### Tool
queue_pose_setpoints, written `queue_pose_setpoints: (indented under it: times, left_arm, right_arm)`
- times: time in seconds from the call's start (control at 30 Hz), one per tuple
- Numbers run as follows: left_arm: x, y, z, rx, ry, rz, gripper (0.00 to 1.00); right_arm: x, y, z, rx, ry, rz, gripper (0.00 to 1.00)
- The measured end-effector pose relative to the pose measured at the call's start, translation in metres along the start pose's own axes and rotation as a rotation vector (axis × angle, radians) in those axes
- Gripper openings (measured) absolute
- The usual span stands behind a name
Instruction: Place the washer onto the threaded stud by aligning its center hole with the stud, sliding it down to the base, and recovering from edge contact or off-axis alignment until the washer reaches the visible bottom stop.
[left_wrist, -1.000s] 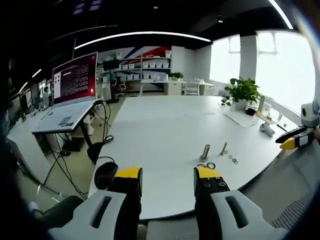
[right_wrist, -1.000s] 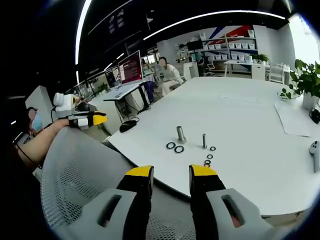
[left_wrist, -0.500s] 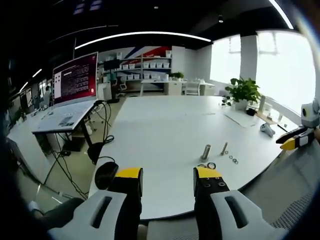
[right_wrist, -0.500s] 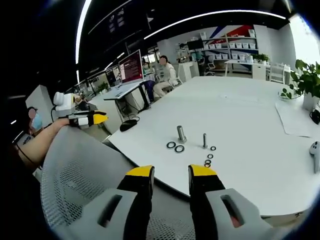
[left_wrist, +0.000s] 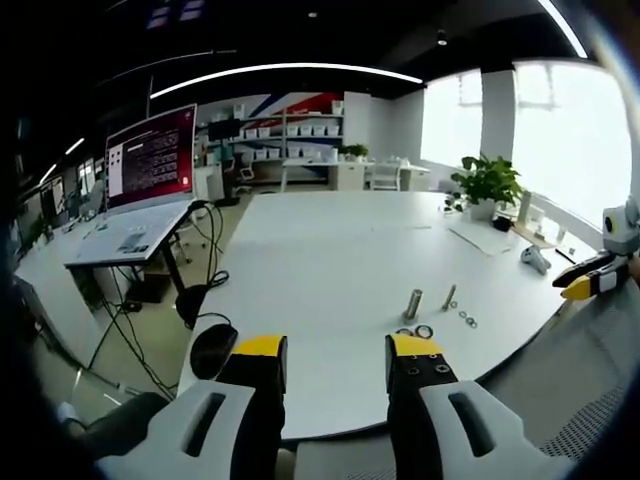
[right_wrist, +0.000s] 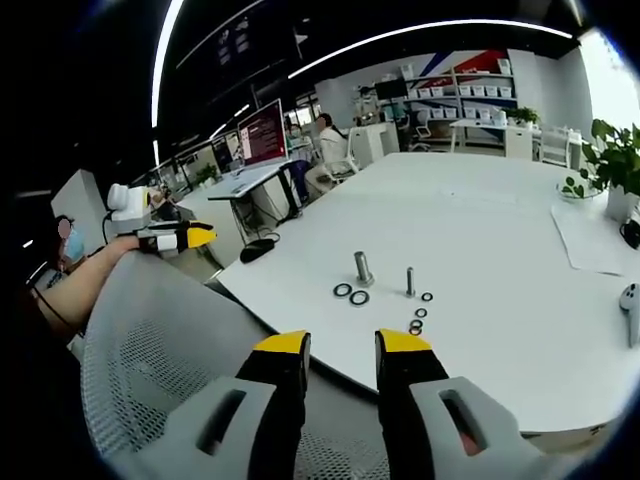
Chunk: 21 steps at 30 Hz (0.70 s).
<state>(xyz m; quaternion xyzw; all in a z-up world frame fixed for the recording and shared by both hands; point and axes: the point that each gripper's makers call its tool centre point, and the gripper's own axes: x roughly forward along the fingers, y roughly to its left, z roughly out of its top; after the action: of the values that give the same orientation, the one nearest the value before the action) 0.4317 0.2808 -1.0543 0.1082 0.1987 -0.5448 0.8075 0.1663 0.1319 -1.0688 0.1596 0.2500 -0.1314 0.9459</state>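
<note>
Your left gripper has a pale grey moulded body with slotted recesses, black jaws and yellow tips. Your right gripper matches it, a red patch showing in one slot.

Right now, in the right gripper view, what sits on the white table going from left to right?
Two dark ring washers → thick upright metal stud → thin upright threaded stud → cluster of small dark washers → green potted plant at the far right.
</note>
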Motion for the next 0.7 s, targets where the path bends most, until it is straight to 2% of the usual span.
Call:
queue_pose_setpoints:
  times: [0.33,0.63,0.7]
  left_arm:
    - [0.0012,-0.0002,-0.0036,0.006,0.024,-0.007,0.37]
    - [0.0017,0.0016,-0.0025,0.007,0.02,-0.004,0.36]
    - [0.0015,0.0019,-0.0016,0.003,0.015,-0.001,0.36]
  right_arm:
    - [-0.0004,-0.0016,0.0017,0.003,-0.012,-0.005,0.28]
    - [-0.0009,-0.0043,-0.0019,0.023,-0.002,-0.02,0.28]
    - [0.0001,-0.004,-0.0053,0.023,0.024,-0.014,0.28]
